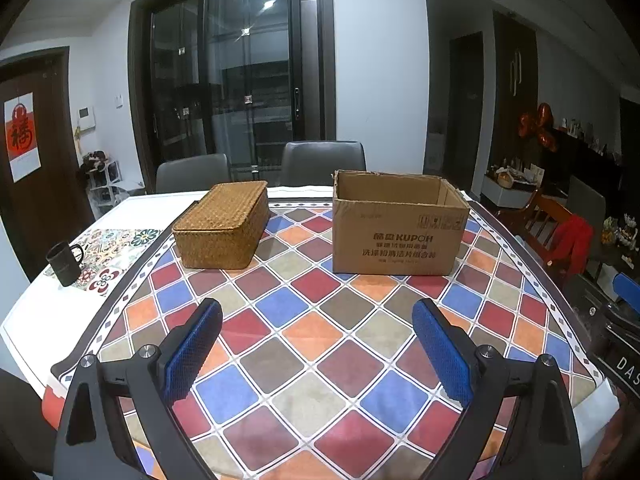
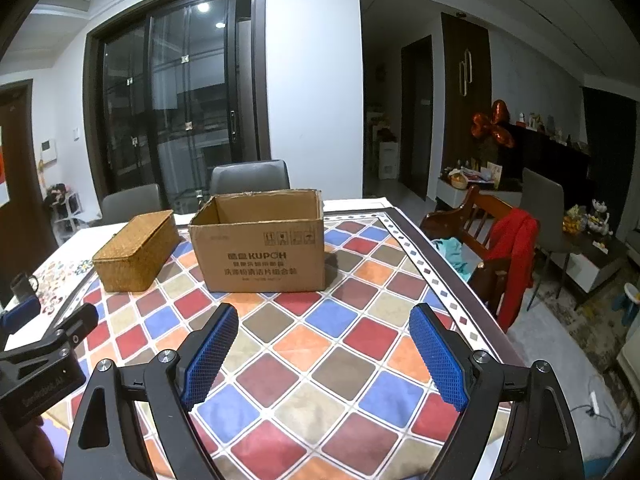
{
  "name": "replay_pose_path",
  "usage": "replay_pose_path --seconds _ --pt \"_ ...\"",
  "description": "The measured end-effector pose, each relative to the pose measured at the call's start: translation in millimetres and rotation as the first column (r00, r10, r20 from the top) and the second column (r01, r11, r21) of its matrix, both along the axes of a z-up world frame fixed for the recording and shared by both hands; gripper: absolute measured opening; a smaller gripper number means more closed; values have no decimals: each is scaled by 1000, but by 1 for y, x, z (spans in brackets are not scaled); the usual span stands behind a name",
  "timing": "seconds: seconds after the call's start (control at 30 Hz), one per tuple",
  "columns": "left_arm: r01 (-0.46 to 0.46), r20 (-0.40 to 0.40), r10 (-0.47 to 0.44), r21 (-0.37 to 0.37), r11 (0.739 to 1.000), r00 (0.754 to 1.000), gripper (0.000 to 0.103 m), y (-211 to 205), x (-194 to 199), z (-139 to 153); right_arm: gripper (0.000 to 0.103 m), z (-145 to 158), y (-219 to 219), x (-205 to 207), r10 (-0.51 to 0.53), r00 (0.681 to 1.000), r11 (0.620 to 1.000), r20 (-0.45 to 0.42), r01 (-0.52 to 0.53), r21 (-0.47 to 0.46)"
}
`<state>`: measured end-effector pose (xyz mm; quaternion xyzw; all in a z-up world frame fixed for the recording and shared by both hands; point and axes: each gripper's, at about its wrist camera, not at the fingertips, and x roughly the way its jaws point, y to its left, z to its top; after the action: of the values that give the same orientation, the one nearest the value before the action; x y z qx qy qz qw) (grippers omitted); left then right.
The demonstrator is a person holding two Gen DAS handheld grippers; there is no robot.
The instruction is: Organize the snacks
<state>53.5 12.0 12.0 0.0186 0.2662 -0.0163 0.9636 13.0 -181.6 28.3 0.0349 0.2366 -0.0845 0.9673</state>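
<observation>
An open cardboard box (image 1: 400,236) stands upright on the checked tablecloth (image 1: 316,340), its inside hidden from here. A woven basket with a shut lid (image 1: 222,226) sits to its left. Both also show in the right wrist view: the box (image 2: 260,252) and the basket (image 2: 136,252). No snacks are visible. My left gripper (image 1: 316,312) is open and empty, hovering over the cloth in front of both containers. My right gripper (image 2: 322,316) is open and empty, in front of the box. The left gripper's body shows at the left edge of the right wrist view (image 2: 44,352).
A black mug (image 1: 64,262) stands on a patterned mat at the table's left. Two grey chairs (image 1: 322,162) stand behind the table. A wooden chair with a red garment (image 2: 508,256) stands at the table's right edge.
</observation>
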Motion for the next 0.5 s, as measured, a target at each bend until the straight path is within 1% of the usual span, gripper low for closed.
replay_pose_path --seconds 0.5 --pt "-2 3 2 1 1000 1000 97 1 -2 1 88 2 2 -2 6 1000 1000 7 -6 -4"
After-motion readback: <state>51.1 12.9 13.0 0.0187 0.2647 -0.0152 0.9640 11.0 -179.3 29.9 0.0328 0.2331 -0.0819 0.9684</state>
